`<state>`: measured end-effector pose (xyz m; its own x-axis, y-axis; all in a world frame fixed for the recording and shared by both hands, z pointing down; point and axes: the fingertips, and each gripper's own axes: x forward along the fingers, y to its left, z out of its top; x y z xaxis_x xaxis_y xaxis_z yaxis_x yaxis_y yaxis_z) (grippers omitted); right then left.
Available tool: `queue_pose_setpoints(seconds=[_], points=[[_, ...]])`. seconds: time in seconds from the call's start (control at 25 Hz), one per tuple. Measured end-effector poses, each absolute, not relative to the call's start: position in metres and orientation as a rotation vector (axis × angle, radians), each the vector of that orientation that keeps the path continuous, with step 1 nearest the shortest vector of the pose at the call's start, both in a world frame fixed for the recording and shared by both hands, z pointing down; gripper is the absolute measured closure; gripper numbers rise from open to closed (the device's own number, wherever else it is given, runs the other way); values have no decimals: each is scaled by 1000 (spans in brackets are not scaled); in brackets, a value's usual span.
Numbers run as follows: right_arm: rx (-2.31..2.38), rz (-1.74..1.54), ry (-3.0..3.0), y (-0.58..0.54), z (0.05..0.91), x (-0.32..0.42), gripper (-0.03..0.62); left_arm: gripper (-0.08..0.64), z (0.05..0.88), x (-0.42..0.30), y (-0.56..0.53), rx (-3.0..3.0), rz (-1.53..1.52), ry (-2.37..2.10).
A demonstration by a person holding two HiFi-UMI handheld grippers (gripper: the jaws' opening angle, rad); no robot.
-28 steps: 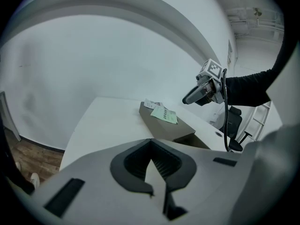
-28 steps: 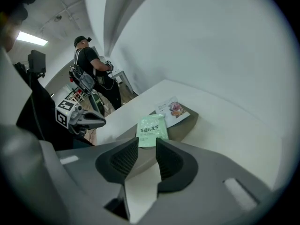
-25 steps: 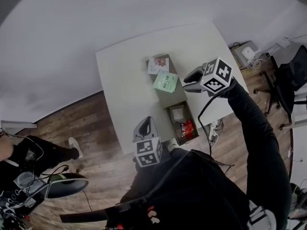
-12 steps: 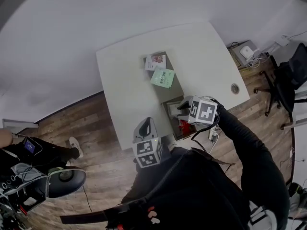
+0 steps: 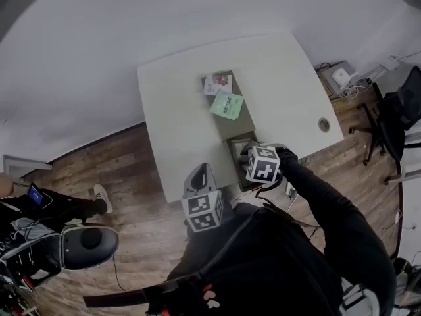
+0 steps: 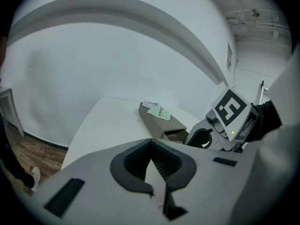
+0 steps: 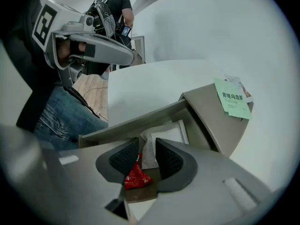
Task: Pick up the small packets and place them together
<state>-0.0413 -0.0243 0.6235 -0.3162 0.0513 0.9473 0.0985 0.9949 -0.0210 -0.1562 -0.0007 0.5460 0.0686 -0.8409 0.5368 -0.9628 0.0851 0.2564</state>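
A grey box [image 5: 231, 120] stands on the white table [image 5: 177, 110]. On its lid lie a green packet [image 5: 227, 105] and a white-and-pink packet [image 5: 218, 83]. Its drawer [image 7: 117, 125] is pulled out toward me. Inside lie a red packet [image 7: 136, 176] and a white packet [image 7: 164, 137]. My right gripper [image 7: 148, 149] hangs over the drawer with a gap between its jaws; the red packet lies just below them and the pads do not press on it. In the head view the marker cube covers most of the right gripper [image 5: 253, 154]. My left gripper [image 5: 199, 176] is held at the table's near edge, shut and empty [image 6: 150, 146].
A cable hole [image 5: 323, 124] sits near the table's right corner. An office chair [image 5: 401, 110] stands to the right and another chair [image 5: 85, 242] at the lower left. A person [image 7: 112, 8] stands beyond the table's left side.
My right gripper has come from above the table beside the green packet down and toward me, to the open drawer. The left gripper has stayed put.
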Motion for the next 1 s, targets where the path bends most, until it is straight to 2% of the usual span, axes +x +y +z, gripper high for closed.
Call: queue_pose_setpoints(seconds=[0.08,0.16,0.36,1.0], points=[[-73,-77,-1885,-28,628,-42,500,560,547,-158,1,1773,272,-1796],[-39,-140,-1870,-32,632,-42,558,561,548,-159,2,1767,270,-1798],[-27,-193,-1845,-33,634,-42,589,561,549,-161,3,1763,268,-1798],[82,-176,-1996,-40,556,-37,591,561,548,-157,0,1791,270,-1774]])
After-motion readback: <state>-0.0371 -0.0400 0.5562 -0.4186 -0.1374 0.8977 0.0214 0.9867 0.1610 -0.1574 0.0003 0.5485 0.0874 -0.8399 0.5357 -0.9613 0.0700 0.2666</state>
